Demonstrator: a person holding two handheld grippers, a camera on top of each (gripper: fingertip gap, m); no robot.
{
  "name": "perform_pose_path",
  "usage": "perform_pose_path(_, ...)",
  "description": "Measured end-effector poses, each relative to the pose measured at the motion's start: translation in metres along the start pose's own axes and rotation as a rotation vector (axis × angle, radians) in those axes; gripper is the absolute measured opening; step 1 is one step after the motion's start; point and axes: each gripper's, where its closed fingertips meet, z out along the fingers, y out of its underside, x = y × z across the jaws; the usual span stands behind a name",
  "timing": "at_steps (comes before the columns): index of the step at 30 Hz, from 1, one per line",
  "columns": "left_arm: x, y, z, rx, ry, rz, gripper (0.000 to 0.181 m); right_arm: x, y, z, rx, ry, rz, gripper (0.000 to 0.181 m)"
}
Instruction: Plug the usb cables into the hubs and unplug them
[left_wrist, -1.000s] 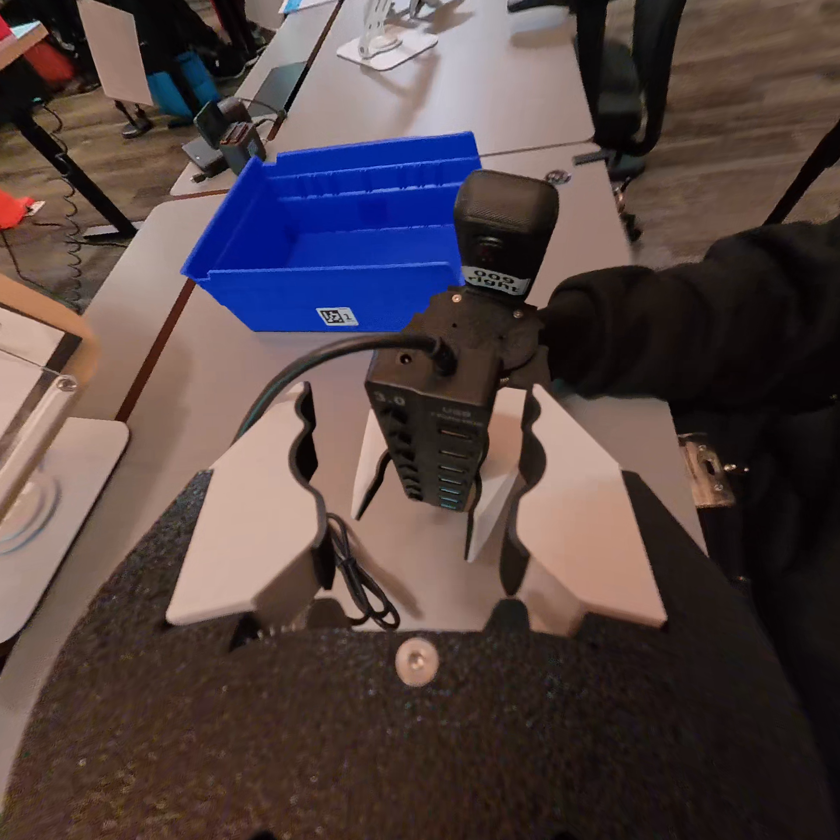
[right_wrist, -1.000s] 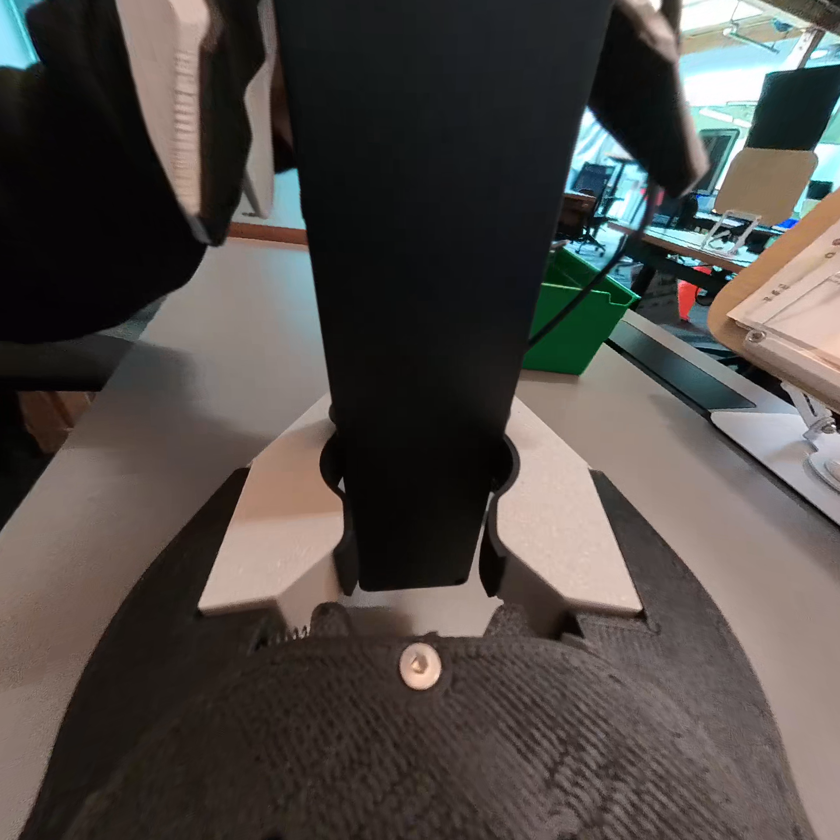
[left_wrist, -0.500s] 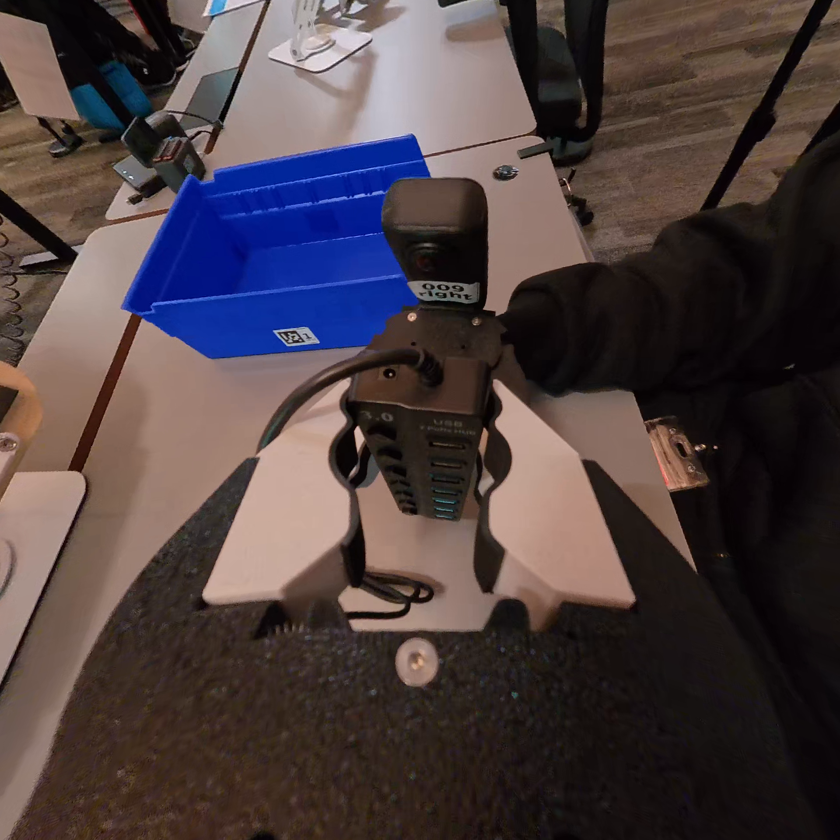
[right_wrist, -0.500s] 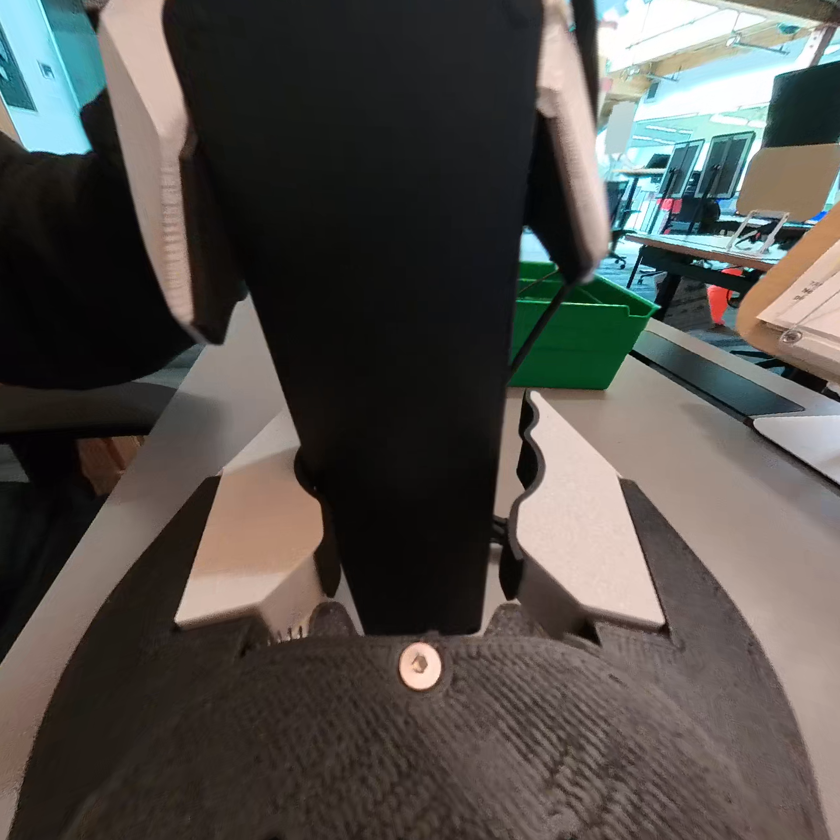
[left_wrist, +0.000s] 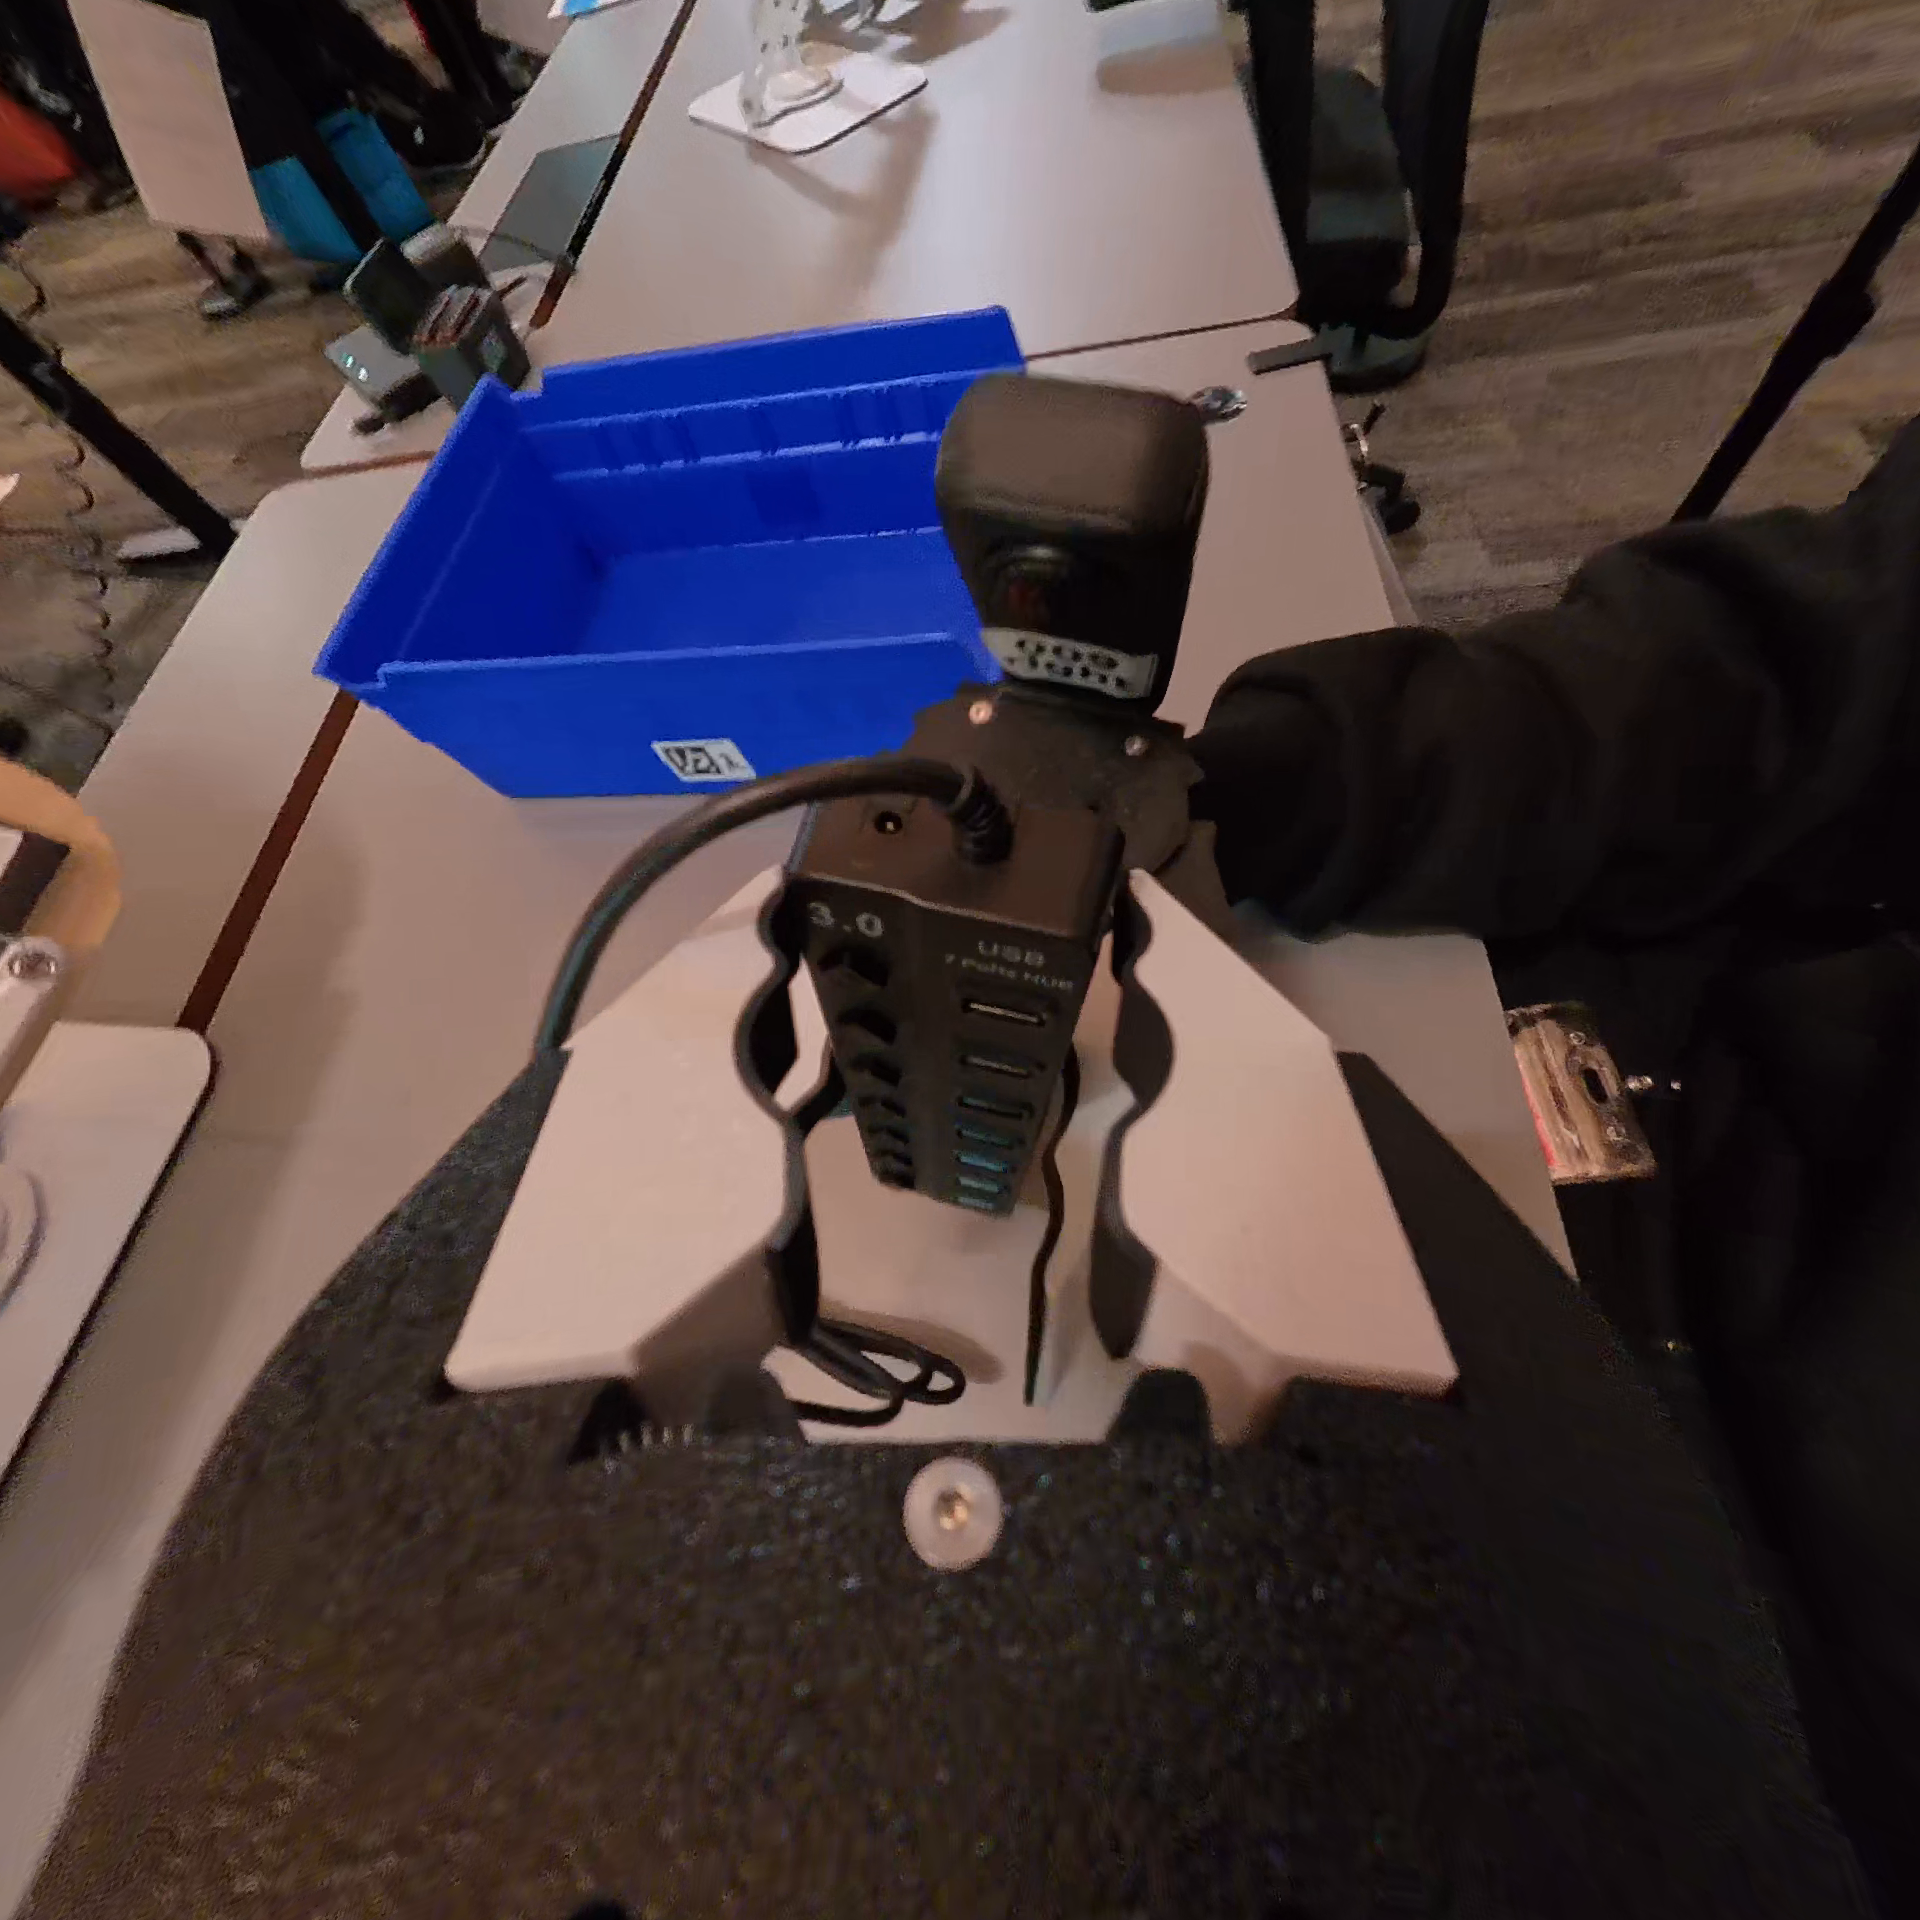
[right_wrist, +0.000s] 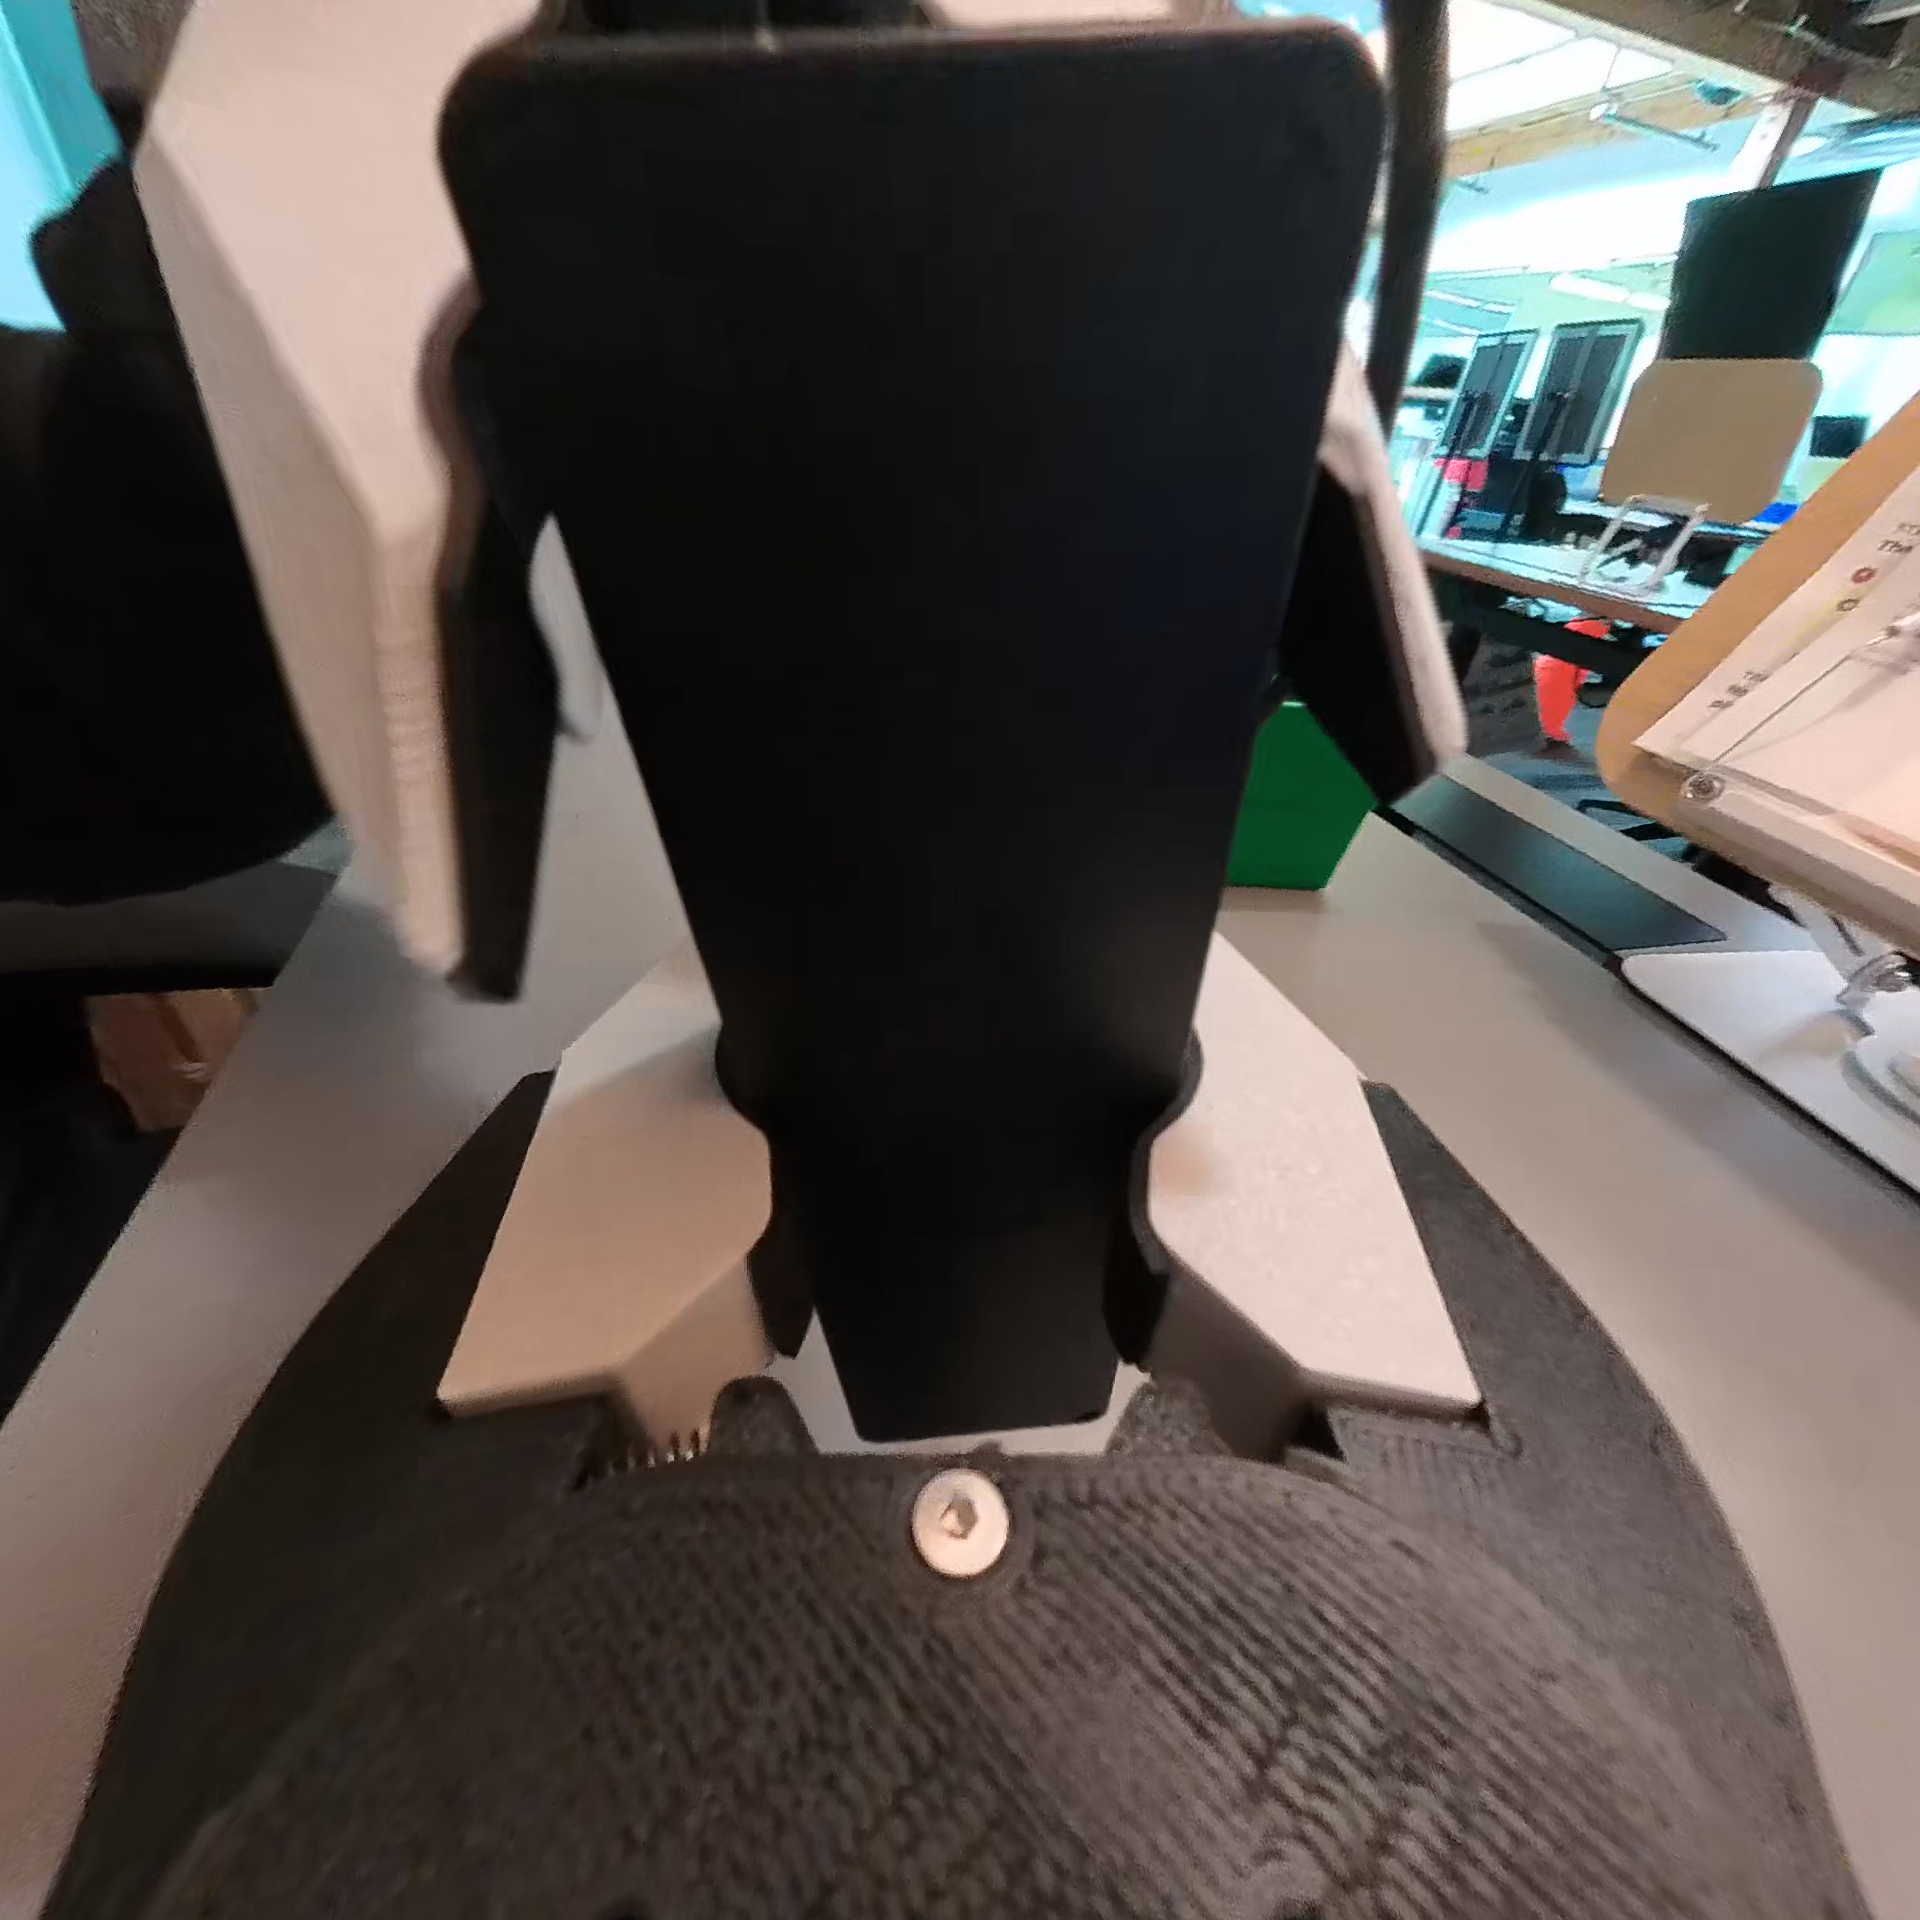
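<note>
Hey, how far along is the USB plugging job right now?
Done: nothing plugged yet; the hub shows empty ports, with only its own lead at the top. In hand: the hub is upright between the left gripper and right gripper, both apparently shut on it. Left: picking up the thin cable on the table, plugging it in, unplugging.

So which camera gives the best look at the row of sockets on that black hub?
The left wrist view: the hub faces it, sockets running down its front between the left gripper fingers. The right wrist view shows only the hub's plain black back.
</note>
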Motion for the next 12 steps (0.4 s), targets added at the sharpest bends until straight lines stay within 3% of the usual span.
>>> perform_pose_path(2, -0.002, 0.008, 0.002, -0.039, -0.039, -0.020, 0.077, 0.001, -0.005, -0.003, 0.037, -0.010, 0.037, 0.069)
perform_pose_path(5, -0.003, 0.019, -0.002, -0.073, -0.097, -0.023, 0.082, 0.005, -0.011, -0.007, 0.085, -0.011, 0.069, 0.069)
perform_pose_path(9, -0.005, 0.016, -0.032, 0.010, -0.162, -0.075, 0.078, 0.012, -0.014, -0.012, 0.112, 0.020, 0.071, 0.069)
perform_pose_path(12, -0.031, 0.024, -0.084, 0.024, -0.321, -0.105, 0.062, 0.021, -0.015, -0.015, 0.135, 0.069, 0.075, 0.069)
